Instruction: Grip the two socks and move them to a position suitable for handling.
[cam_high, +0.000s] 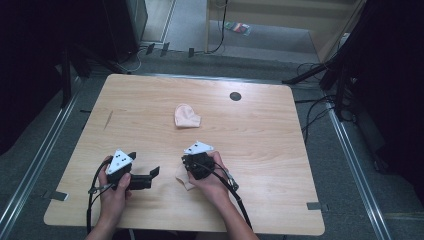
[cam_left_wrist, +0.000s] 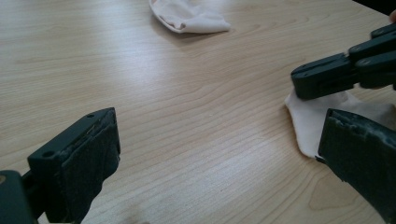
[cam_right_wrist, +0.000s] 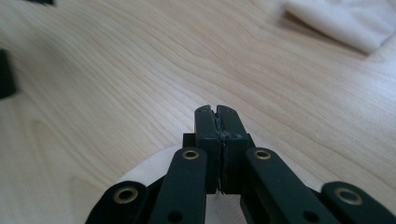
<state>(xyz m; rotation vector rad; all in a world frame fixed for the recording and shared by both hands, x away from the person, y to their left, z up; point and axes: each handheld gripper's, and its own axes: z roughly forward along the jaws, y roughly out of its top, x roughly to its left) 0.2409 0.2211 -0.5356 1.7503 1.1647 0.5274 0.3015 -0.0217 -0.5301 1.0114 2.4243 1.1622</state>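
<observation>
High view: a wooden table (cam_high: 260, 150) holds two small pale socks. One sock (cam_high: 187, 116) lies near the middle (well apart from both hands). The other sock (cam_high: 183, 177) lies under the right gripper (cam_high: 189, 161), whose jaws are pressed together; whether cloth is caught between them I cannot tell. The left gripper (cam_high: 145, 172), just beside that sock, has its jaws spread wide over bare wood.

Left claw (cam_left_wrist: 210, 154) agape, right claw (cam_right_wrist: 217, 112) closed
</observation>
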